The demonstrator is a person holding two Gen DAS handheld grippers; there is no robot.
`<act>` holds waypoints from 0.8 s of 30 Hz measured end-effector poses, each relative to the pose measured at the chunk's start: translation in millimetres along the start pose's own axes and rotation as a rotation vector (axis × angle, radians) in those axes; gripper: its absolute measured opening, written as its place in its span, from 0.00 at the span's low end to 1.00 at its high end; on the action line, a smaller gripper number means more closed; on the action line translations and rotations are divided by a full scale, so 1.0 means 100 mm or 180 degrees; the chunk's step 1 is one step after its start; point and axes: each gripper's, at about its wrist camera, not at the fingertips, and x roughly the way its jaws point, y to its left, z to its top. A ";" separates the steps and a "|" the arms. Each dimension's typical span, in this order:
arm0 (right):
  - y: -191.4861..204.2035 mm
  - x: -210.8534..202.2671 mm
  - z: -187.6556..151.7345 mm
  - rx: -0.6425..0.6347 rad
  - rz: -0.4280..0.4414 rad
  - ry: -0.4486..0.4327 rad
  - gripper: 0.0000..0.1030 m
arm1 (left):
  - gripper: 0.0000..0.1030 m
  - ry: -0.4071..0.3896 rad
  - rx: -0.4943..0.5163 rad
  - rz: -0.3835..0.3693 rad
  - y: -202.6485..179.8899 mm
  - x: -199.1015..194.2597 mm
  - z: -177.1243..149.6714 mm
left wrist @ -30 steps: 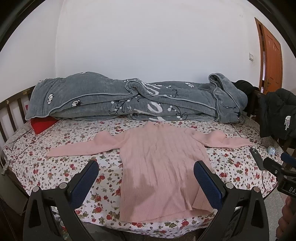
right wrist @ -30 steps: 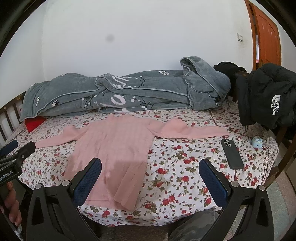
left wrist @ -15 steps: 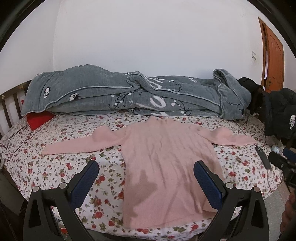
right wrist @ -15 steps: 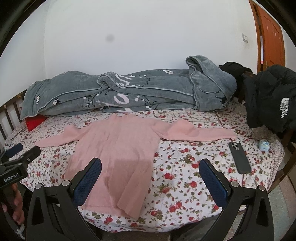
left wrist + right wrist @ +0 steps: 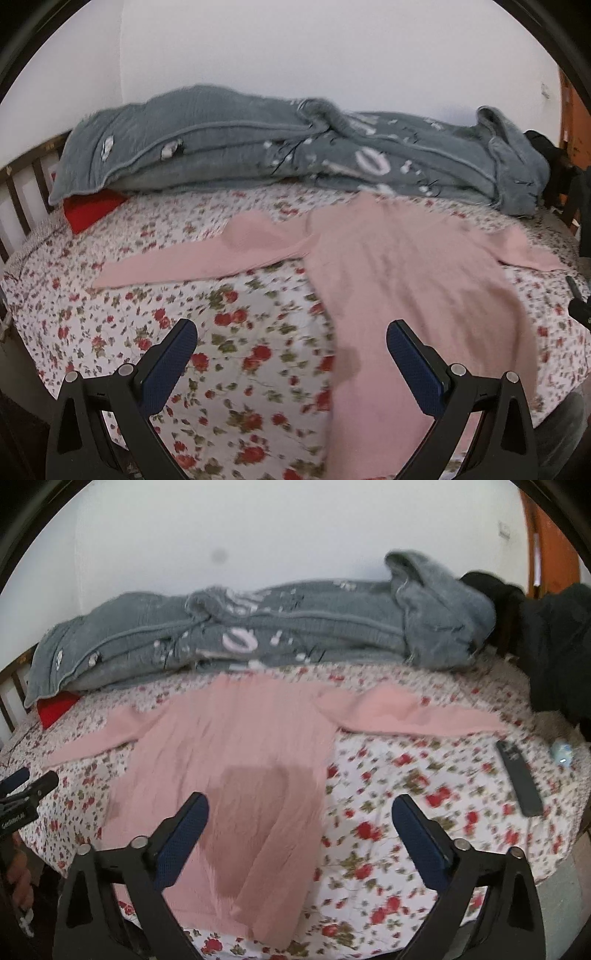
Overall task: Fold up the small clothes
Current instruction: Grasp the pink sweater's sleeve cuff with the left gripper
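**Reaching in for the first fold of the pink sweater**

Left wrist view: the left gripper (image 5: pixel 291 343) has its 2 blue-padded jaws spread wide with nothing between them but floral bedsheet (image 5: pixel 229 332). The pink sweater (image 5: pixel 399 266) lies flat, front down or up I cannot tell, with its body running toward the near edge of the bed and its left sleeve (image 5: pixel 199 258) stretched out over the sheet toward the red cushion (image 5: pixel 92 210). The grey blanket (image 5: pixel 258 147) is heaped along the wall, just beyond the collar. A good first move, I judge, is to take the sleeve near its cuff, pinching only 1 layer and none of the sheet.

Right wrist view: the right gripper (image 5: pixel 299 819) is also unloaded; its jaws are closing slightly, and the hem region of the sweater (image 5: pixel 236 760) lies below them without being pinched. The other sleeve (image 5: pixel 413 712) points toward a dark phone (image 5: pixel 519 782) lying well apart on the sheet. The picture is blurred, so slowing before contact would help. Lifting low should keep the knit from dragging and skewing.
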 end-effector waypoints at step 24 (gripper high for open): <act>0.22 0.87 -0.14 -0.0027 -0.0100 0.0362 0.87 | 0.66 0.0296 -0.1487 0.0138 2.42 1.54 0.00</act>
